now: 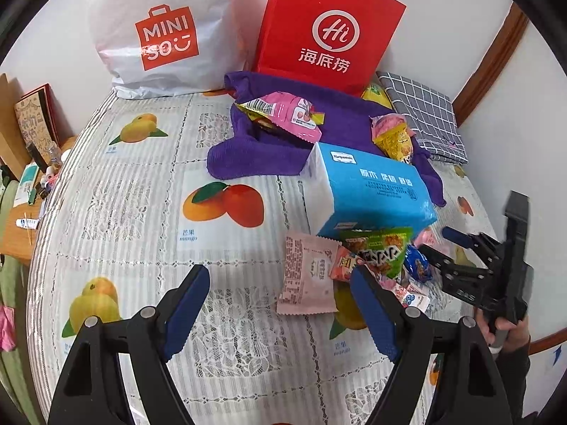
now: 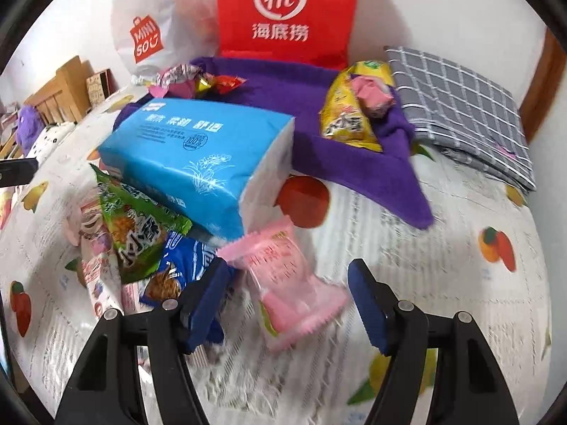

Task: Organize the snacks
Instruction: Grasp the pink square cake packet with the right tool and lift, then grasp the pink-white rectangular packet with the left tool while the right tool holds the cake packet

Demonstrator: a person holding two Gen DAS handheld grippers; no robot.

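The right gripper [image 2: 287, 301] stood apart around a pink snack packet [image 2: 287, 283]; the left gripper [image 1: 280, 304] gaped over bare worktop [image 1: 141, 194] beside the MINISO bag [image 1: 159, 32]

"MINISO" on white plastic bag [image 1: 156, 32], "Hi 海底捞" on red paper bag [image 1: 327, 28], "mango" on fruit-print tablecloth [image 1: 187, 238]
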